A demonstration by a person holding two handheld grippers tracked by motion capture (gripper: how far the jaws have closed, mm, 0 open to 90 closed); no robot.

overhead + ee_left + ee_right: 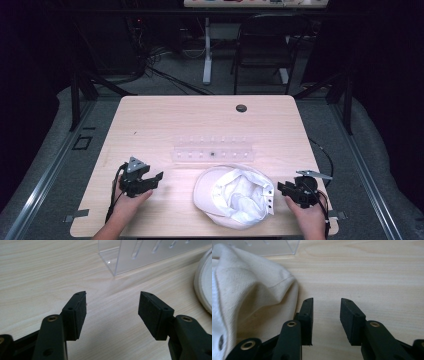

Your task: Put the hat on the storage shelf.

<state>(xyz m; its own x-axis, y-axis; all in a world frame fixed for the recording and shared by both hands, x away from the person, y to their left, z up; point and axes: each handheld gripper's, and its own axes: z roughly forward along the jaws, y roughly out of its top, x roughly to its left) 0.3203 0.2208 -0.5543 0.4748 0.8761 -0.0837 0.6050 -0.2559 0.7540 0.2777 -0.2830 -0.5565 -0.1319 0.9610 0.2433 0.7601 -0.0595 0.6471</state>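
While both fingers gape empty, left gripper (112, 312) on table, right gripper (326, 320) beside cap (249, 295)

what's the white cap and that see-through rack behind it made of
Cap: looks like off-white cotton twill, matte; woven ribbing, soft folds and stitched seams show in the right gripper view. Rack: probably clear acrylic, glossy; see-through walls, bright sharp edges and cut slots.

My white cap (235, 196) shows cream twill with dark eyelets; the table (165, 120) is pale wood grain, the rack (212, 151) clear, my gripper pads (80, 312) matte black.
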